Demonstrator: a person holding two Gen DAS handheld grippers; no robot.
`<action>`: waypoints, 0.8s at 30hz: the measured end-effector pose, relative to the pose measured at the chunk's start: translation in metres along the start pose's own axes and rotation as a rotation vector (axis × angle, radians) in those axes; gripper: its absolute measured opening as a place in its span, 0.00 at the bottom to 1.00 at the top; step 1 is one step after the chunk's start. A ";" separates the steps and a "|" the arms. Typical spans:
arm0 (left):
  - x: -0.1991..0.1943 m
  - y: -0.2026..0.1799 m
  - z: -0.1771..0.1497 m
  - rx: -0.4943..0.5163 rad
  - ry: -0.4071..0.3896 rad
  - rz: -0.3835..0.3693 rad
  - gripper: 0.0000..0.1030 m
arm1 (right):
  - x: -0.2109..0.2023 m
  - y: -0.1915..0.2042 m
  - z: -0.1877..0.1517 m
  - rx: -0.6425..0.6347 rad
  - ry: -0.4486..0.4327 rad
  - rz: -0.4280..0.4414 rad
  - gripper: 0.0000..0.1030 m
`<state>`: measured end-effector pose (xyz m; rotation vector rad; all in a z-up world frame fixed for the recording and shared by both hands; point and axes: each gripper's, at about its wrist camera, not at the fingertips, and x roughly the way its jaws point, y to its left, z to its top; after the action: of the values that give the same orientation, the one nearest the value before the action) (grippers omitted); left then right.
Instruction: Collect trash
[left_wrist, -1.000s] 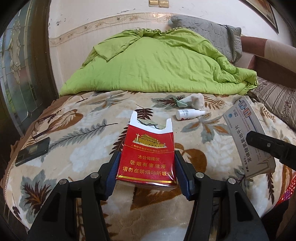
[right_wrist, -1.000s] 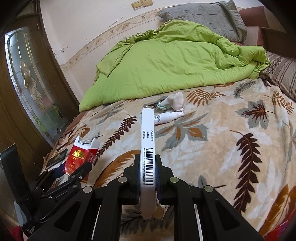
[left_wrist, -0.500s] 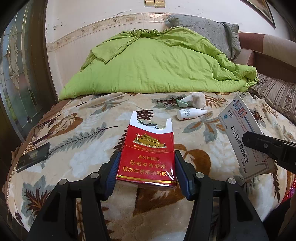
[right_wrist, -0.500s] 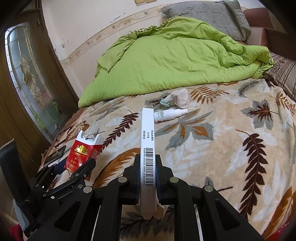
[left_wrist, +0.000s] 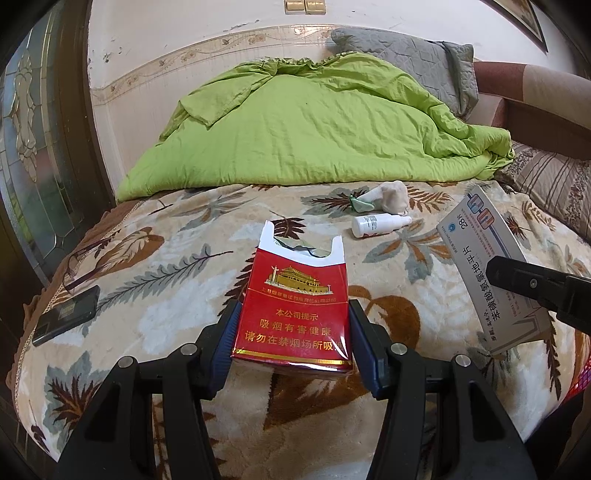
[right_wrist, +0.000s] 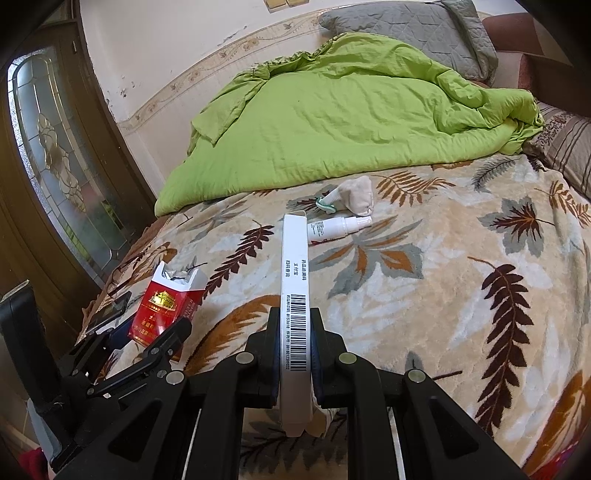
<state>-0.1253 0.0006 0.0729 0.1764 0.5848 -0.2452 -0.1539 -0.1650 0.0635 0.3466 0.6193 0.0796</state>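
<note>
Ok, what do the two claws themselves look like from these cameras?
Both look alike: the left claw and right claw have matte black angular plastic fingers with round silver bolt heads at the joints and dark blue ribbed pads. No cables or markings show.

Green quilt (left_wrist: 314, 125), grey pillow (left_wrist: 406, 55), dark phone (left_wrist: 66, 314)

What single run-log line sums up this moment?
left claw: shut on cigarette pack | right claw: shut on white box | bottle: on bed
</note>
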 end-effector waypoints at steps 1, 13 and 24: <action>0.001 0.000 0.000 0.001 0.001 0.000 0.54 | 0.000 0.000 0.000 0.001 0.000 0.000 0.14; 0.001 -0.002 -0.001 0.006 0.000 -0.002 0.54 | 0.000 0.000 0.000 0.000 -0.001 0.000 0.14; 0.001 -0.004 -0.002 0.006 -0.002 -0.004 0.54 | -0.001 -0.001 0.000 -0.001 -0.001 -0.001 0.14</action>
<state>-0.1269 -0.0030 0.0706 0.1812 0.5829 -0.2510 -0.1545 -0.1657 0.0635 0.3457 0.6185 0.0791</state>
